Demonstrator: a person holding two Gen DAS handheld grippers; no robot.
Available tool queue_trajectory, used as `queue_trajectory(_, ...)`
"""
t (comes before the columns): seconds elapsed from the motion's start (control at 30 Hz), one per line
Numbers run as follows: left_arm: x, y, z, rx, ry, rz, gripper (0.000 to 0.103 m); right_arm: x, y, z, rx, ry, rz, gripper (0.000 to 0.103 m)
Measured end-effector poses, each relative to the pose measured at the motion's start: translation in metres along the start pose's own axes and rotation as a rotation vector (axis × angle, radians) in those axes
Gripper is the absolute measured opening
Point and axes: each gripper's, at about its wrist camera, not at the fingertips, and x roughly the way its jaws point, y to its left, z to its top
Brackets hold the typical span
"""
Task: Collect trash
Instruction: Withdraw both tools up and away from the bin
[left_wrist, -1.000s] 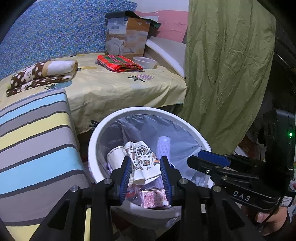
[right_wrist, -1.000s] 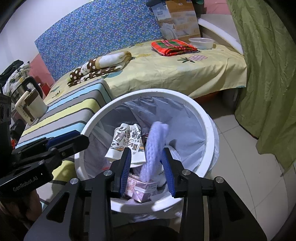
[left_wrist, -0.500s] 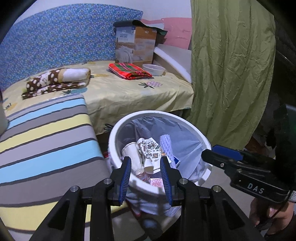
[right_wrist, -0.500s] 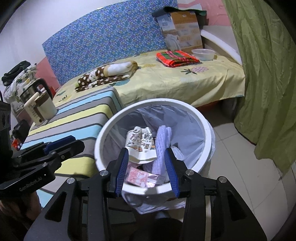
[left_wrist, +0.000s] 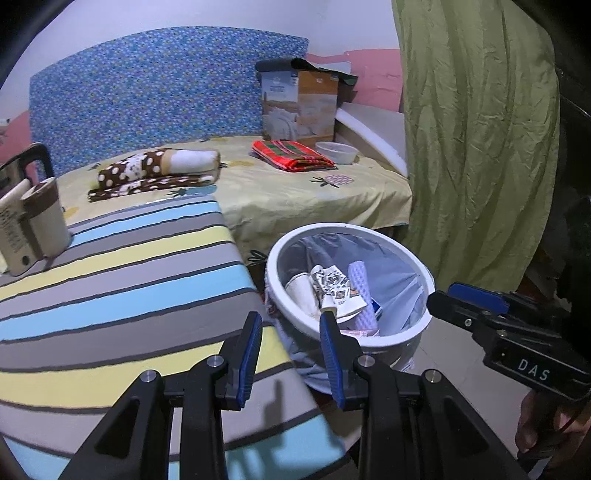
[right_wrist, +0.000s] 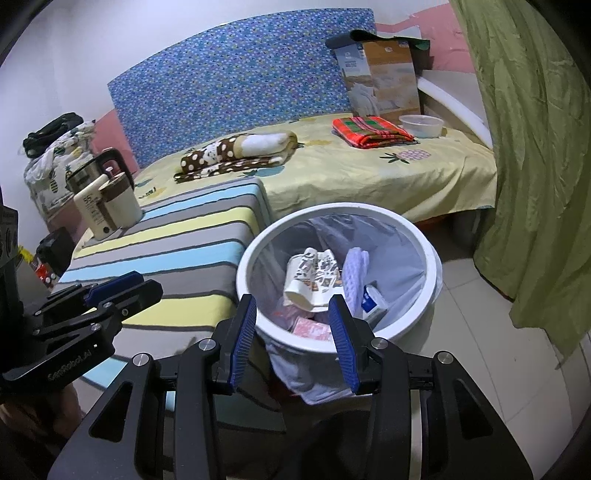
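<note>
Both tongs stand apart and empty above the white bin (right_wrist: 338, 273): the left tongs (left_wrist: 291, 350) hang over the near edge where the striped bench (left_wrist: 122, 295) meets the bin's rim, while the right tongs (right_wrist: 291, 338) frame the rim from the side nearer the green curtain (right_wrist: 535, 166). Nothing lies between either pair of blue pads, which suggests the rubbish in hand has already been let go.

Inside the bin, against its pale liner, sit a paper cup (right_wrist: 299, 284), a printed wrapper (right_wrist: 323, 271), a lilac foam sleeve (right_wrist: 356, 271), a small blue-and-white carton (right_wrist: 373, 301) and a pink packet (right_wrist: 312, 328) at the bottom, so the collected trash is where it belongs. The liner hangs loose over the bin's outer wall, probably folded there to keep the bag from slipping in.

Beside the bin, the striped bench carries a cream jug (right_wrist: 110, 208) at its far end, away from the rim. Beyond the bin a bed (right_wrist: 369, 173) with a yellow sheet holds a spotted blanket (right_wrist: 236, 153), a folded red plaid cloth (right_wrist: 371, 131), a bowl (right_wrist: 421, 125) and a cardboard box (right_wrist: 382, 79). None of these looks like litter from here; whether more trash remains cannot be told.
</note>
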Motion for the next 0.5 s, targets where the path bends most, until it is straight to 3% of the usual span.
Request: queue_trajectory(0.5, -0.054, 0.011, -0.031, -0.034, -0.031, 0.058, 0.032, -0.028, 0.028, -0.018, -0.032, -0.039, 0.0, 0.043)
